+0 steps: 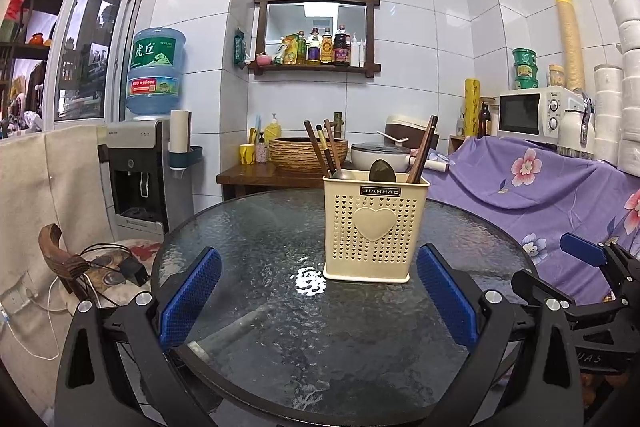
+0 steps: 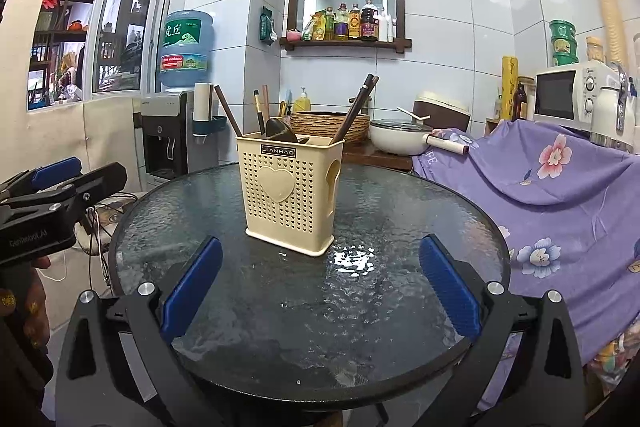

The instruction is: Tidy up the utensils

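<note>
Nearest the lens, the left gripper [image 1: 318, 299] holds its two blue ribbed pads wide apart with nothing between them, hanging over the near edge of the round table [image 1: 248, 227]. Likewise the right gripper [image 2: 320, 291] is spread wide and grips nothing; its pads are the same knobbly blue rubber on black angular arms with silver bolts. At the left edge of the right wrist view, a hand [image 2: 20, 303] shows below the other tool's black body.

Dark, pebbled glass with a black rim makes up the tabletop, and a bright patch of light glints on it just beside the holder.

Standing upright near the middle of the table is the cream plastic utensil holder [image 1: 376, 227], a boxy caddy pierced with small holes, a raised heart on its front, a dark label at the rim and a cut-out handle in its side. Inside lean several dark brown chopsticks [image 1: 320, 147], some tilted left, a pair tilted right, along with a dark rounded spoon [image 1: 382, 171] whose bowl peeks above the rim.

Beyond the table sit a woven basket-like bowl [image 1: 308, 153], a white pot [image 1: 380, 155] and a purple floral cloth [image 1: 540, 187] draped at the right.
</note>
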A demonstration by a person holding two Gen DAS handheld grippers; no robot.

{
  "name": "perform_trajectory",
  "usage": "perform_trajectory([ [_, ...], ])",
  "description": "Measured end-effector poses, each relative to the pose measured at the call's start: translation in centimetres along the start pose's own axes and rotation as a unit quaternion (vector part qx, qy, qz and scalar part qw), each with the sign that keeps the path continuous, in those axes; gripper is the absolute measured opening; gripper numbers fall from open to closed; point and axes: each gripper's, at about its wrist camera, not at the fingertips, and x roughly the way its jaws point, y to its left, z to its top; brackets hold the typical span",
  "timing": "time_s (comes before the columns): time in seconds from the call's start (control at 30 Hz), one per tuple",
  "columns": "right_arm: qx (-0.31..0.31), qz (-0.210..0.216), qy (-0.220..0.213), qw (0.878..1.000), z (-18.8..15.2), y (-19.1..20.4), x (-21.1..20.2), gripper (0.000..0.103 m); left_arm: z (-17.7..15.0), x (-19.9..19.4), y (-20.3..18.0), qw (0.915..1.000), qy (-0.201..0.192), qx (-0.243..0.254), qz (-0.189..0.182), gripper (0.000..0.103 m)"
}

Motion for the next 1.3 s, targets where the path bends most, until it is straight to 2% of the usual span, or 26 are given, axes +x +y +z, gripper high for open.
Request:
perform_trajectory([
  [1.3, 0.007, -0.003, 0.009, 1.0, -0.27, -0.02, 0.27, 0.097, 0.13, 0.08, 0.36, 1.0, 0.004, -0.009, -0.001, 0.096],
])
